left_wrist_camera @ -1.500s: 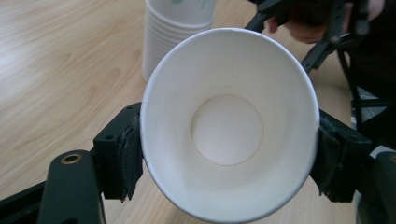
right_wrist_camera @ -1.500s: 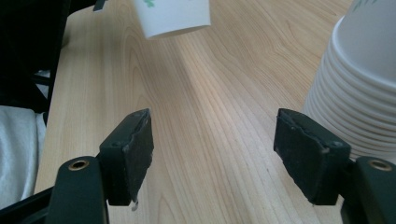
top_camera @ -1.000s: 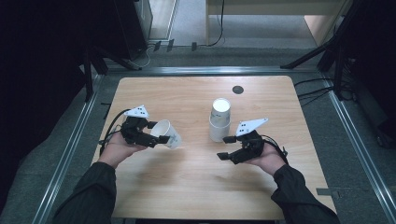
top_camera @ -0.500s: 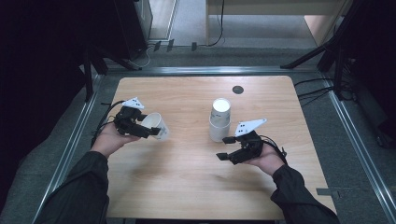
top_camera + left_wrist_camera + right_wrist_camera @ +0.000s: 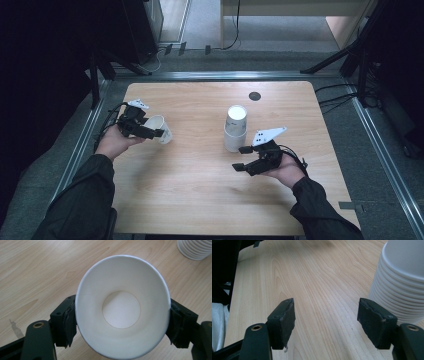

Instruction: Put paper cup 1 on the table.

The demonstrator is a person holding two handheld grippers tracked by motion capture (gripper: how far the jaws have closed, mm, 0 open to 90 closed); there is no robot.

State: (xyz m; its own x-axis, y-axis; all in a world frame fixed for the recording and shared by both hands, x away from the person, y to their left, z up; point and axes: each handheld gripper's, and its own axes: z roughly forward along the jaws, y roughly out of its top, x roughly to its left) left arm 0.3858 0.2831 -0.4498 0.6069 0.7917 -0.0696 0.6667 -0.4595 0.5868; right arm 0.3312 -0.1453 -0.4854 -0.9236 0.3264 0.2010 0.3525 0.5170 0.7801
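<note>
left claw [image 5: 159, 134] is clamped on a single white paper cup [image 5: 161, 128], jaws pressing its wall from both sides; cup is off the bench [image 5: 200, 190], tipped on its side at the far-left part of it. in the left gripper view the cup [image 5: 122, 307] has its mouth facing the camera, inside empty, rim squeezed slightly oval between the pads [image 5: 68, 323]. right claw [image 5: 242, 157] sits released, jaws wide apart with nothing between them, hovering low over the bench on the right, just near-side of the cup stack [image 5: 235, 128]. the stack stands upright around the bench middle, a bit right of centre, well apart from the held cup. in the right gripper view the stack [image 5: 402, 282] is just beside the right-hand pad [image 5: 374, 320], not touching as far as i can tell. small dark round spot [image 5: 255, 96] on the far side of the bench.
</note>
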